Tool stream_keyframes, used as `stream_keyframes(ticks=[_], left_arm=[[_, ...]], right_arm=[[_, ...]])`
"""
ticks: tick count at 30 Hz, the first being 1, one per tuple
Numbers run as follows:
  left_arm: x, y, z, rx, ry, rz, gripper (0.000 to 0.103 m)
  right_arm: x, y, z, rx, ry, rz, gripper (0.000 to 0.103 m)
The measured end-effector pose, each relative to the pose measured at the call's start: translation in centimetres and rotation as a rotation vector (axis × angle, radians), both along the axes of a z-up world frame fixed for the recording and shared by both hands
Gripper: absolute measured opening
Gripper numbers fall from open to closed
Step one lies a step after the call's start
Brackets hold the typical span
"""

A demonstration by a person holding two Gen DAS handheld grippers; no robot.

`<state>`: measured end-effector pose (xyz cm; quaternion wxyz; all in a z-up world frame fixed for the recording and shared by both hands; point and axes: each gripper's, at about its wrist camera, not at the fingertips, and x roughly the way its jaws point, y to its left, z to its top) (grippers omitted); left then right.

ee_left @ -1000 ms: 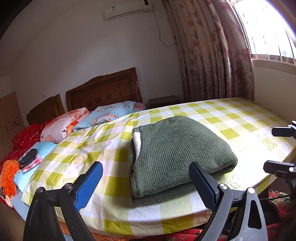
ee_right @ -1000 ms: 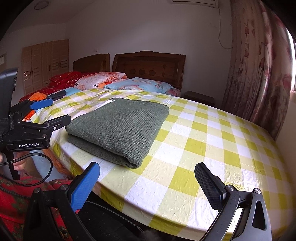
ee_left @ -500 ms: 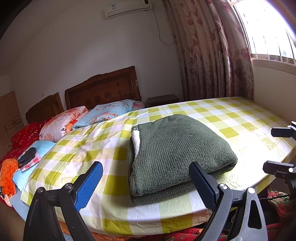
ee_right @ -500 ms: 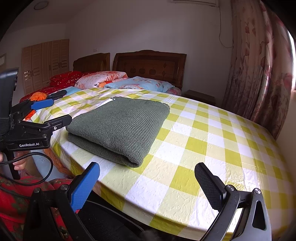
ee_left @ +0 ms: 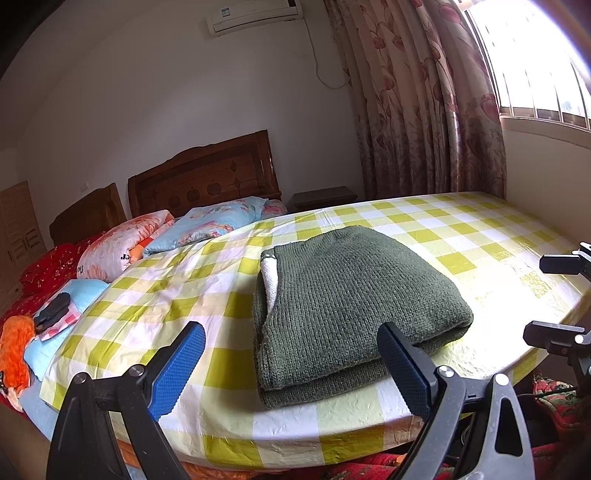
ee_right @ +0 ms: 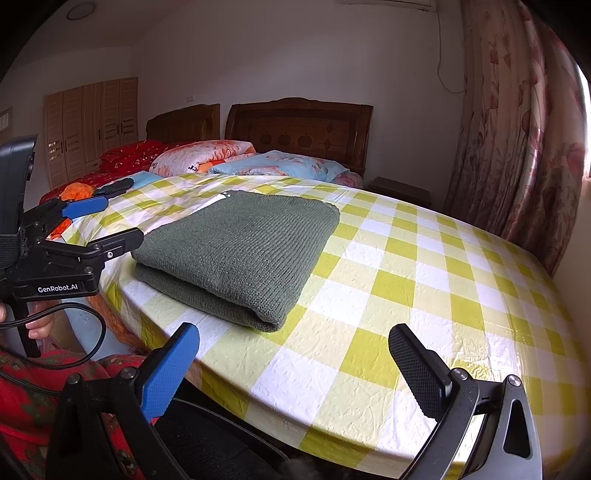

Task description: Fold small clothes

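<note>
Nearest, the left gripper (ee_left: 290,363) is seen spread wide, its blue pad and black pad well apart, with nothing held between them. It is poised off the near edge of the bed (ee_left: 461,236), the black pad overlapping the front corner of the sweater in view; contact cannot be confirmed. The right gripper (ee_right: 293,363) is likewise released and wide, empty, held over the bed's near edge and apart from the garment.

A folded green knit sweater (ee_left: 351,302) is laid flat on the yellow-and-white checked sheet (ee_left: 147,306), close to the near edge. Two layers are visible at its front fold. A strip of white lining (ee_left: 269,284) shows at its left side in the left wrist view.

In the right wrist view the left gripper (ee_right: 99,221) is seen at the sweater's (ee_right: 240,254) left, open, just beside the folded edge. A hand (ee_right: 37,325) is partly seen on its handle.

Farther off, pillows (ee_left: 214,221) are set against wooden headboards (ee_left: 203,181). An orange item (ee_left: 14,354) and a dark object (ee_left: 51,314) lie at the far left. Floral curtains (ee_left: 424,103) and a wall air conditioner (ee_left: 253,14) are noted beyond.
</note>
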<state>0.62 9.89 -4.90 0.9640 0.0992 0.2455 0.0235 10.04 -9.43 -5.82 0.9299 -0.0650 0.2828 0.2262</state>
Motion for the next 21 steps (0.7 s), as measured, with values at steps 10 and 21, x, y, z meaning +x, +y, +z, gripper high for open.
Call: stream_keyframes(ticks=[10,21], left_arm=[[-0.04,0.0,0.04,-0.001,-0.001,0.0,0.096],[0.34,0.09,-0.1,-0.005,0.004,-0.015,0.096]], right_arm=[[-0.02,0.06,-0.06,0.0,0.002,-0.001,0.103],[0.04,0.09,-0.34,0.0,0.011,0.0,0.103]])
